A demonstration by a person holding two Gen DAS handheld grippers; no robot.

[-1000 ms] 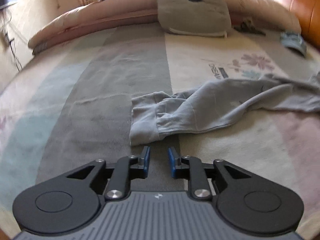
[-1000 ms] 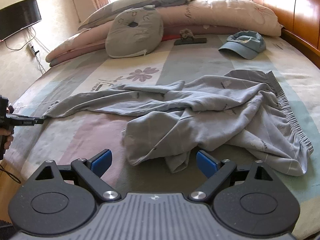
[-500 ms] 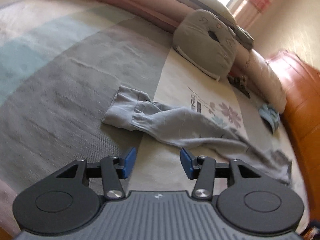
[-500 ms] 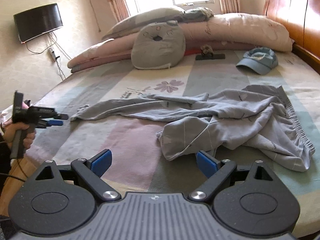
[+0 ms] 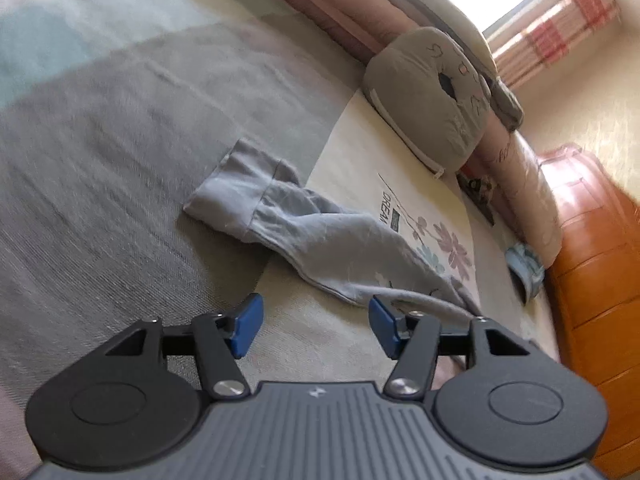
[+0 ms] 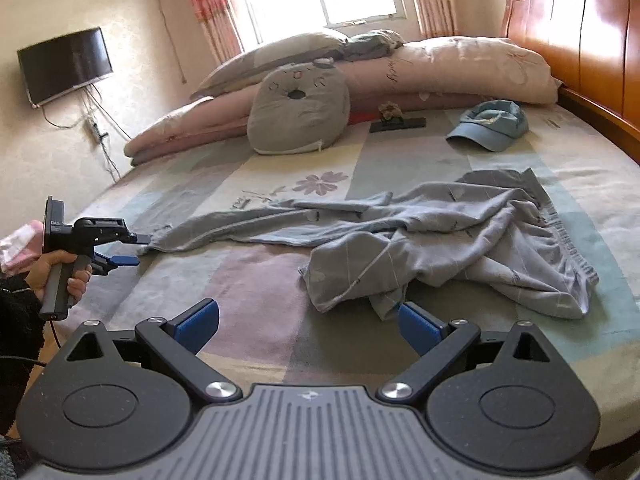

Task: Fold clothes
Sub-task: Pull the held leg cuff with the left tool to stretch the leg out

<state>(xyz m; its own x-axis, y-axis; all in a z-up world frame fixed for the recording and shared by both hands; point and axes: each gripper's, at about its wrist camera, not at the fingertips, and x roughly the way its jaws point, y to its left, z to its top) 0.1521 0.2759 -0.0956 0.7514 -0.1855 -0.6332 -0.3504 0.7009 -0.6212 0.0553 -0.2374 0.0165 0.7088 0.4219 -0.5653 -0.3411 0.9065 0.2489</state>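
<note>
A grey-blue garment (image 6: 432, 236) lies crumpled on the bed, one long leg or sleeve stretched out to the left. Its cuff end (image 5: 236, 188) shows in the left wrist view, flat on the bed. My left gripper (image 5: 314, 326) is open and empty, held back from the cuff and tilted. It also shows in the right wrist view (image 6: 132, 248), just left of the cuff tip. My right gripper (image 6: 308, 326) is open and empty, above the bed's front edge, just short of the crumpled part.
A grey cat-face cushion (image 6: 300, 108), long pink pillows (image 6: 460, 68) and a blue cap (image 6: 490, 124) lie at the far side. A wooden headboard (image 6: 580, 36) stands at the right. A wall TV (image 6: 66, 66) hangs at the left.
My left gripper has opened wide, drawn back from the cuff and tilted. My right gripper has pulled back and up from the garment, staying open.
</note>
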